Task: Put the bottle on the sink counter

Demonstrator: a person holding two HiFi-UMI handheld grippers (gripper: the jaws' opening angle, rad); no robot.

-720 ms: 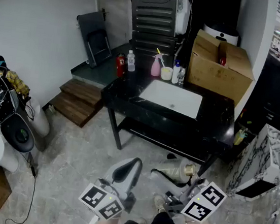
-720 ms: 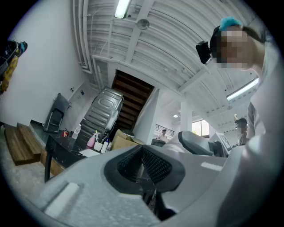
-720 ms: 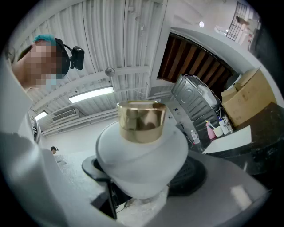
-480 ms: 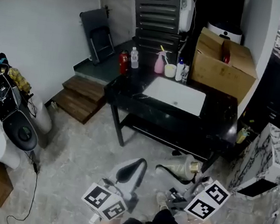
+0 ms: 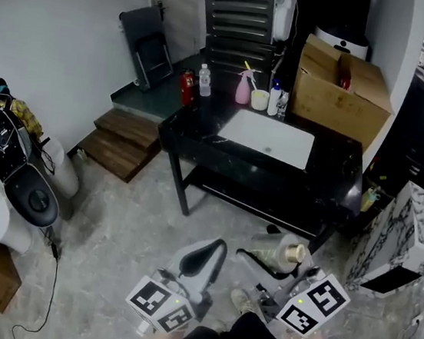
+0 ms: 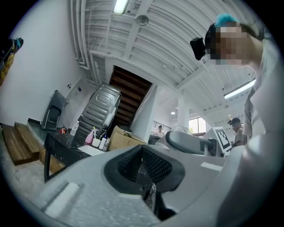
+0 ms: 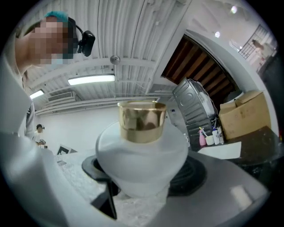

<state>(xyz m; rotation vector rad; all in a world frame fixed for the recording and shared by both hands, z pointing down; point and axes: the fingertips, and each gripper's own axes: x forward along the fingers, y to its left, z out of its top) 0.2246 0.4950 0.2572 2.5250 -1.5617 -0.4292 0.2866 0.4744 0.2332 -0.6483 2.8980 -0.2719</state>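
A frosted white bottle (image 5: 281, 254) with a gold cap lies between the pads of my right gripper (image 5: 271, 262), low in the head view and over the floor. The right gripper view shows the bottle (image 7: 142, 153) filling the jaws, cap pointing away. My left gripper (image 5: 201, 263) is beside it on the left, with its dark mesh pads (image 6: 153, 165) together and nothing between them. The black sink counter (image 5: 333, 175) with its white basin (image 5: 268, 140) stands ahead, well apart from both grippers.
A red can (image 5: 185, 88), a clear bottle (image 5: 204, 80), a pink spray bottle (image 5: 243, 88) and small containers line the counter's back edge. A cardboard box (image 5: 344, 93) sits at its right rear. Wooden steps (image 5: 126, 142) and a scooter (image 5: 18, 170) are left; a marble cabinet (image 5: 420, 239) is right.
The head view has shifted slightly, so the counter sits a little higher and further right. Both grippers keep their places, and the bottle stays in the right one.
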